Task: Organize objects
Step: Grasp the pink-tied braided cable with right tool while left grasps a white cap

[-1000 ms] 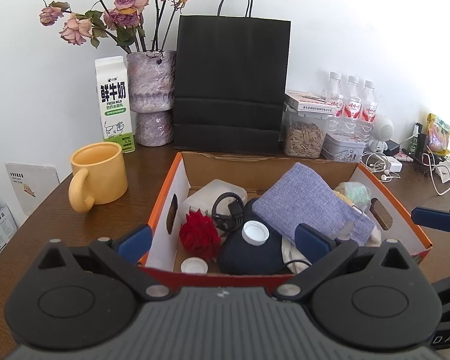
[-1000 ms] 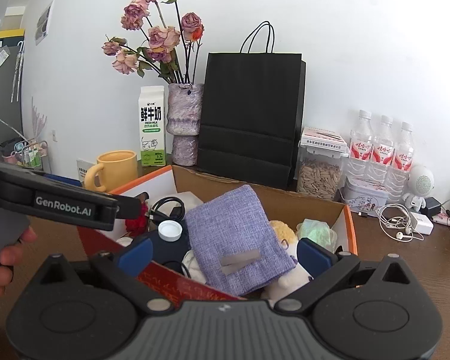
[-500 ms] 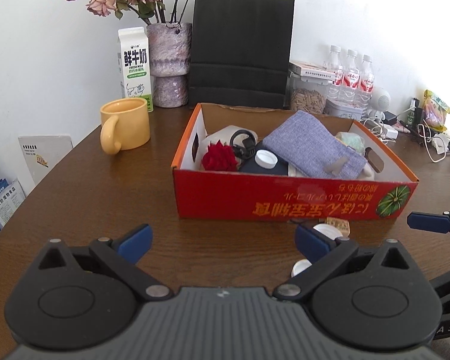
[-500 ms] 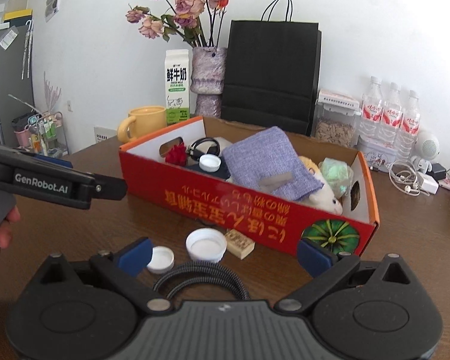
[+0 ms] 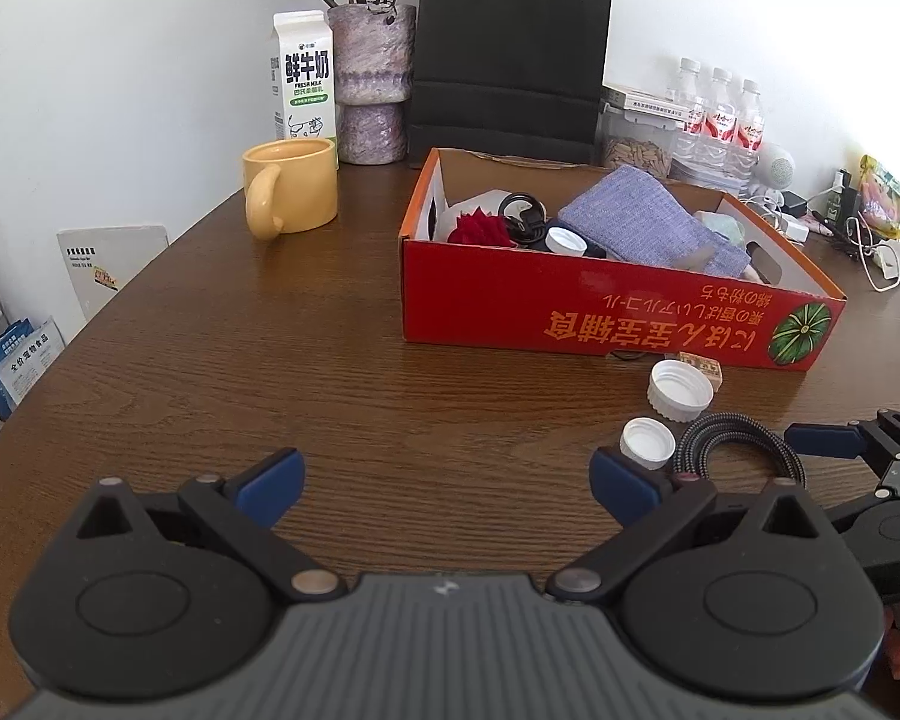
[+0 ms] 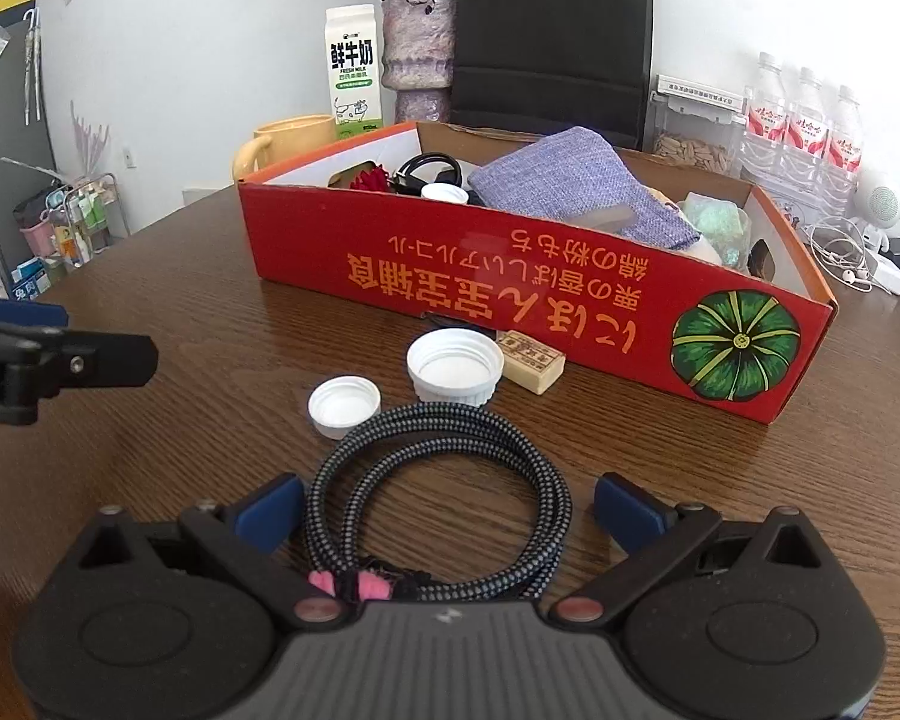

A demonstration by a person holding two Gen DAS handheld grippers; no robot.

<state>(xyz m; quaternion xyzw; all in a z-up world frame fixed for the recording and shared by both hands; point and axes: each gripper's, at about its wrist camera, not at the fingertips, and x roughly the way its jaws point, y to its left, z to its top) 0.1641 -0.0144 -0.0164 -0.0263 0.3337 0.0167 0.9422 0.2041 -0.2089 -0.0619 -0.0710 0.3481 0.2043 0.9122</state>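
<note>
Two grippers hang low over the wooden table (image 5: 222, 360), and we hold both with their blue-padded fingers spread wide and nothing between the pads. Ahead of our left gripper (image 5: 447, 480) lies only bare wood; far ahead to its left stands a yellow mug (image 5: 291, 192), with a milk carton (image 5: 304, 75) and a vase of dried roses (image 5: 372, 84) behind it. Straight ahead and slightly right sits the red cardboard box (image 5: 600, 309), holding a red rose (image 5: 480, 229), a coiled black cable, a white-capped dark item and a purple cloth pouch (image 5: 648, 222). Just beyond the left gripper's right finger we see a small white cap (image 5: 648, 443), open side up, and past it a larger white cap (image 5: 680, 390), with a small tan block (image 5: 699, 365) touching the box's front wall. Our right gripper (image 6: 447, 507) straddles a coiled braided cable (image 6: 438, 480): the loop lies flat on the table between its open fingers, not gripped, with a pink tie at the near end under the gripper body. Ahead of that coil in the right wrist view come the small cap, then the larger cap and the tan block, then the box front. Farther right behind the box stand a black paper bag (image 6: 555, 39), a clear container of seeds (image 6: 693, 132) and three water bottles (image 6: 801, 126).
</note>
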